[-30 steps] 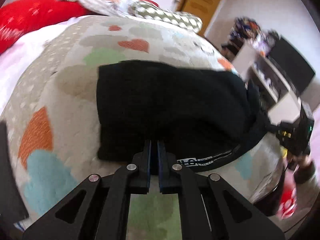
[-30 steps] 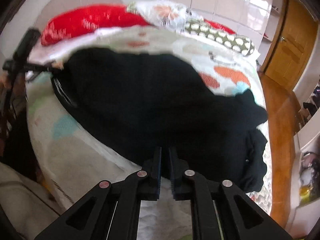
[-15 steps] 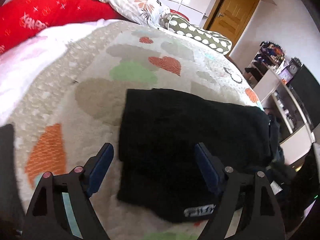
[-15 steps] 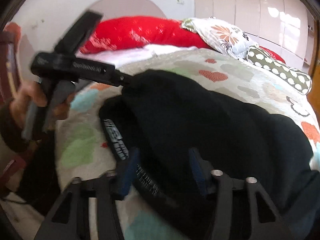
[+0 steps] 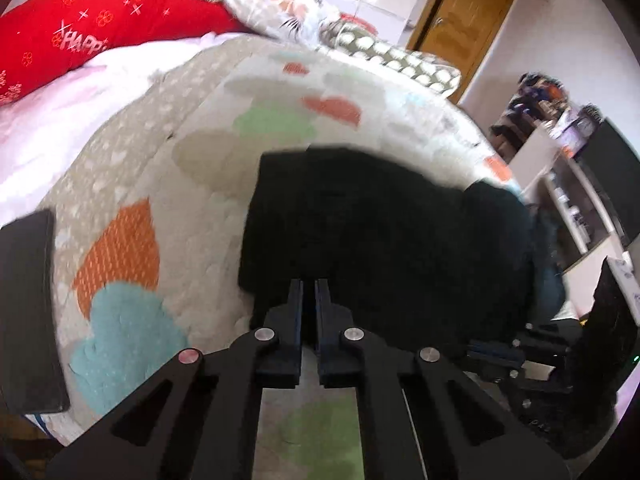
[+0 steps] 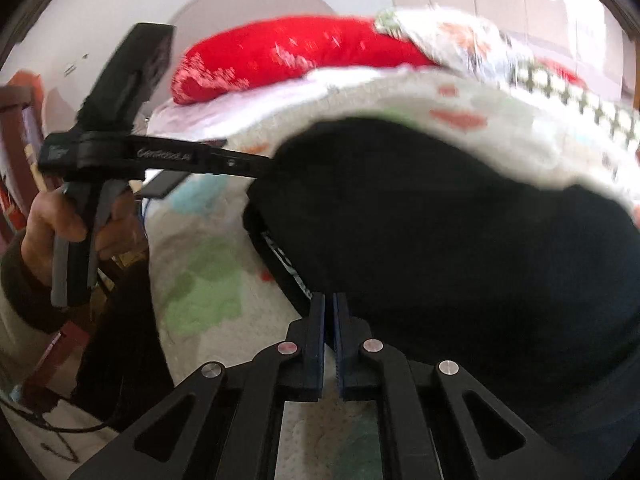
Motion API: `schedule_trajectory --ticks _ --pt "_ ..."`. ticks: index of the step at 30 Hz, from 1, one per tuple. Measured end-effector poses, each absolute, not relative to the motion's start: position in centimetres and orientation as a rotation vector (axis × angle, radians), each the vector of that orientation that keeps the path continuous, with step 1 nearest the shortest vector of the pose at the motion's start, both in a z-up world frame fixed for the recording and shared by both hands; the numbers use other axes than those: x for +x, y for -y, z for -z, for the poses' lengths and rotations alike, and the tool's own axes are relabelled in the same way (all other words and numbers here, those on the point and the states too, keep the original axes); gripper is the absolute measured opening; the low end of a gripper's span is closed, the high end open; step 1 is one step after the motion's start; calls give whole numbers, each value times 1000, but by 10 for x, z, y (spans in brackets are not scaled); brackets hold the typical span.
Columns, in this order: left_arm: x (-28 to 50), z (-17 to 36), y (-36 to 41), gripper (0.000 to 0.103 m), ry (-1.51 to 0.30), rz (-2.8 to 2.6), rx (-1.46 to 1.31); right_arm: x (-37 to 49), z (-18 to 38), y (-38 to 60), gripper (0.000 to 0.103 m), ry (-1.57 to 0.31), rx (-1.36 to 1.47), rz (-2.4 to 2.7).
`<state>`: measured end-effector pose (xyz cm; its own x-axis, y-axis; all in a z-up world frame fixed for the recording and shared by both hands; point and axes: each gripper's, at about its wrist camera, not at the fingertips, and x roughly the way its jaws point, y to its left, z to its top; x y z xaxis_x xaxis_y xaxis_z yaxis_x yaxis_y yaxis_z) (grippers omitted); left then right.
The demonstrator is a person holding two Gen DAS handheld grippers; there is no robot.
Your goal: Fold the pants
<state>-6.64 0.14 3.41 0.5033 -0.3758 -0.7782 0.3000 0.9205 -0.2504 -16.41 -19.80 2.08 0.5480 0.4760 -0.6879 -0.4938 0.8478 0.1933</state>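
Both hand-held grippers, left [image 5: 308, 286] and right [image 6: 329, 300], are clamped on the near edge of the black pants [image 5: 384, 232], which lie folded on the bed [image 5: 132, 208] ahead.

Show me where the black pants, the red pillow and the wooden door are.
black pants [image 5: 380, 232], left wrist view, middle of the folded cloth
red pillow [image 5: 100, 36], left wrist view, its front face
wooden door [image 5: 464, 16], left wrist view, its panel

bed and room around it
a cream quilt with coloured hearts [image 5: 168, 208] covers the bed; a long red pillow [image 5: 100, 28], a floral pillow [image 5: 288, 8] and a spotted cushion [image 5: 404, 64] lie beside a wooden door [image 5: 464, 12].
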Motion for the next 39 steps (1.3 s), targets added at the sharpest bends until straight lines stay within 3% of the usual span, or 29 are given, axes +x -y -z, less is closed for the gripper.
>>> schedule_trajectory --ticks 2,4,10,12,15,18,20,21,22,24,29,32,33,34,36,39 --pt "-70 -38 0 7 -935 384 -81 -171 -33 211 18 -800 9 -575" --pt "-73 -49 1 12 -893 352 -58 -179 -50 239 44 -756 9 -487" --pt "-85 -85 12 24 -746 328 -24 -182 -70 389 51 -708 209 -20" --pt "-83 -88 26 35 -742 370 -8 -172 -64 434 52 -727 254 155" --pt "-81 -85 52 36 -759 426 32 -148 -61 469 56 -755 241 217" --pt "-77 -76 78 36 -802 488 68 -113 -59 488 69 -790 237 187" --pt "-79 -70 96 36 -820 519 95 -95 -55 491 69 -815 225 139" --pt "-79 -68 101 36 -829 526 104 -86 -49 492 54 -849 226 98" --pt "-79 -65 107 36 -838 534 110 -86 -47 490 6 -869 224 75" --pt "-80 -62 116 36 -858 555 112 -103 -60 487 3 -827 174 41" --pt "-84 -58 115 36 -876 564 117 -188 -88 494 3 -736 122 34" --pt "-85 -56 111 36 -879 561 112 -241 -73 511 7 -770 172 62" --pt "-85 -56 110 36 -881 558 113 -248 -67 515 11 -799 183 79" --pt "-86 -55 108 36 -884 553 113 -255 -60 520 22 -826 192 93" --pt "-84 -52 106 37 -890 542 112 -264 -56 528 35 -847 207 130" --pt "-82 -51 101 37 -903 530 99 -257 -67 528 42 -792 221 135"
